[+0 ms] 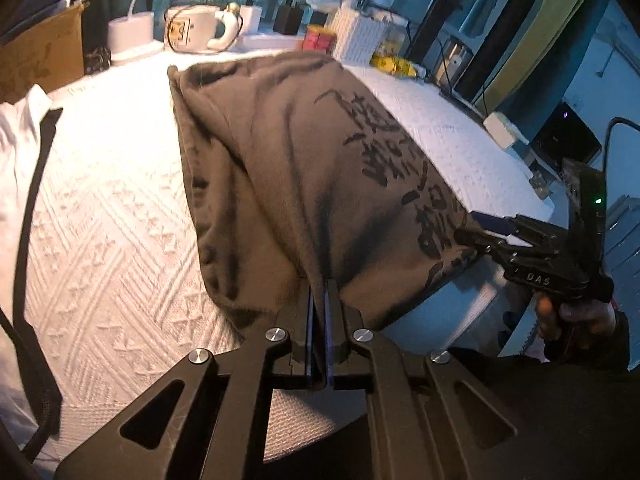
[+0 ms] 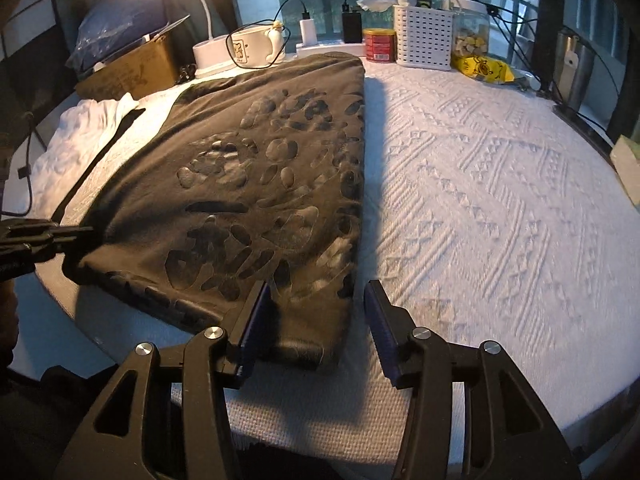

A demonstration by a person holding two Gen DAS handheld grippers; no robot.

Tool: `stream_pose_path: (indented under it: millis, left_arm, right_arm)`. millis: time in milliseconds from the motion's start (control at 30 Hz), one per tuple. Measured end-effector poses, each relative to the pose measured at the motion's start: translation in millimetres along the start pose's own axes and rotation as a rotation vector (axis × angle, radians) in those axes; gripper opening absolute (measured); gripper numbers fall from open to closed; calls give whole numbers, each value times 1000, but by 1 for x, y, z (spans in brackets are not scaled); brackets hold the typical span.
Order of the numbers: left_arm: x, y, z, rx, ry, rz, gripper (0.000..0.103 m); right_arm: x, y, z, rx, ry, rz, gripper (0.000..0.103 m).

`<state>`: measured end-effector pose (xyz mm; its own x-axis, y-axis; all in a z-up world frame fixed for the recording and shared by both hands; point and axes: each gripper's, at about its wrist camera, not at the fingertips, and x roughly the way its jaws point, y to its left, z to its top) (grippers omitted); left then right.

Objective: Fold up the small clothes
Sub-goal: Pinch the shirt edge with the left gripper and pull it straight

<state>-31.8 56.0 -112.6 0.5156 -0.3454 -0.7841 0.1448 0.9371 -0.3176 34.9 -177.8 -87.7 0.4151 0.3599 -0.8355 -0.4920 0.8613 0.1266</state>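
Left wrist view: the left gripper [image 1: 320, 292] is clamped on the near hem of a brown printed T-shirt [image 1: 280, 152], pads pressed tight w/ fabric pinched between. The shirt is spread from centre toward 12 o'clock over a white textured tablecloth [image 1: 112, 216]. A white garment w/ black trim [image 1: 24, 152] is seen at 9 o'clock. The right gripper [image 1: 486, 234] is seen at 3 o'clock, at the shirt's corner; a hand [image 1: 576, 316] is wrapped on its handle.

Right wrist view: the right gripper [image 2: 316, 304] is held w/ jaws apart, straddling the shirt's [image 2: 248, 168] near corner, pads not pressing. The left gripper [image 2: 86, 230] is seen at 9 o'clock on the hem. A red tin [image 2: 378, 44] and a white perforated basket [image 2: 424, 36] are set at 12 o'clock.
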Motion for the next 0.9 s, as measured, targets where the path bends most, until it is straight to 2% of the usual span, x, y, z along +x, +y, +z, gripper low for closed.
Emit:
stream_pose_path:
  millis: [233,467,500,567,633,667,767,900]
  left_arm:
    - [1,-5,-6,31,1,18,8]
    - [1,-7,-10,40,-33,29,12]
    - [0,-8,-11,39,-35,27,17]
    - [0,-11,-12,47,-33,14,25]
    - [-1,-21,-13,73,-24,37,25]
    - [-2,-23,-13,82,-26,35,25]
    - [-3,-24,-17,69,-18,25,8]
    - [-1,-26,-26,82,0,18,5]
  right_arm:
    - [-4,1,-7,14,-20,-11,51]
    - [-9,1,-15,18,-38,11,50]
    - [-9,3,-16,2,-42,4,46]
    - [-11,6,-18,-22,-45,12,27]
    - [-14,9,-21,-27,-49,-1,12]
    - [-16,11,-22,-41,-50,-18,10]
    - [-23,11,-28,-53,-45,-37,8]
    - [-34,9,-36,-58,-32,-43,8]
